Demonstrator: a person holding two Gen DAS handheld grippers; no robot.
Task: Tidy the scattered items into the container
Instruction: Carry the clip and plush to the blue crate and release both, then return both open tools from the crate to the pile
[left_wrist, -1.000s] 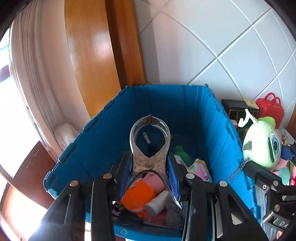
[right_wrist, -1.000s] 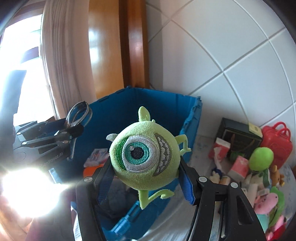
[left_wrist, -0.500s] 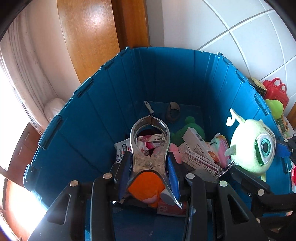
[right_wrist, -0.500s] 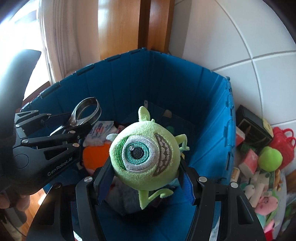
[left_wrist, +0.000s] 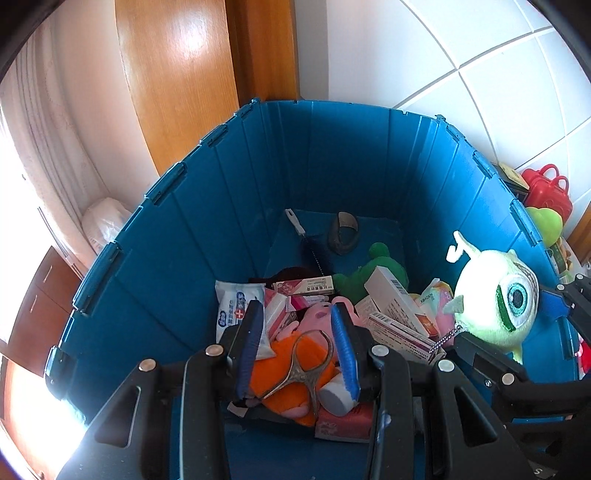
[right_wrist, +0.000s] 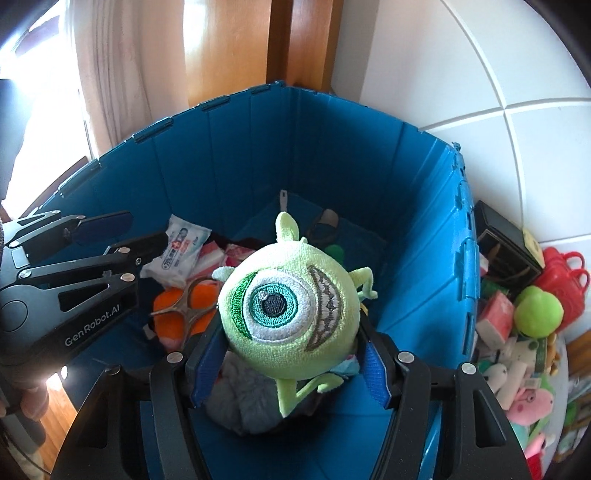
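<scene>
Left wrist view: the left gripper (left_wrist: 298, 345) hangs over the blue container (left_wrist: 207, 236), its 2 blue-padded fingers (left_wrist: 341, 350) partly apart with nothing clamped; the metal tongs (left_wrist: 304, 363) lie loose below them on an orange plush (left_wrist: 280, 384), among cartons, a wipes packet (left_wrist: 236, 306) and a dark green plush (left_wrist: 364, 271) on the container floor. This view alone shows a brush (left_wrist: 308, 240) and a tape roll (left_wrist: 343, 238) clearly, toward 12 o'clock on the floor. At 3 o'clock the green one-eyed plush (left_wrist: 495, 302) appears side-on, a bead chain hanging from it. Right wrist view: the right gripper (right_wrist: 291, 360) has its jaws set wide and pressed on both flanks of the same plush (right_wrist: 291, 317), held above the container interior (right_wrist: 406, 229). Only this view shows the scattered items (right_wrist: 517, 332) outside the container wall at 3 o'clock: plush toys, small boxes, a red case (right_wrist: 565, 273) and a black box (right_wrist: 506, 240). The left gripper (right_wrist: 110, 236) enters at 9 o'clock, above the tongs (right_wrist: 188, 301). The held plush hides much of the container floor and a grey fluffy item (right_wrist: 240, 398) beneath it. Carton print is too small to read.
</scene>
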